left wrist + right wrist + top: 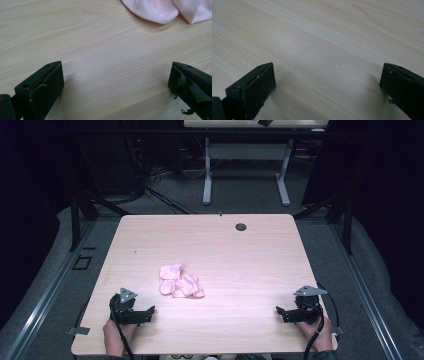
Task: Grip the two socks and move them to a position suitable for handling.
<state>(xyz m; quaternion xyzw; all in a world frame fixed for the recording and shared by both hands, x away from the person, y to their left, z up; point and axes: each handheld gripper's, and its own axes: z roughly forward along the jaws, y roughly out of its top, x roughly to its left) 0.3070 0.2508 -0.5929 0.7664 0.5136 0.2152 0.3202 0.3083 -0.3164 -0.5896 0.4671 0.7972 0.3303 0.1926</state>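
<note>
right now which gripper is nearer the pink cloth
Left. The left gripper sits just below and left of the pink cloth, its jaws open. The right gripper rests far off near the table's right edge, also open.

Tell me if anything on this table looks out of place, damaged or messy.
The pink cloth lies crumpled in a heap near the table's middle, not spread or folded. In the left gripper view, the black lining of one left gripper jaw looks torn and flaking. Both grippers rest open and empty; the right gripper looks intact.
</note>
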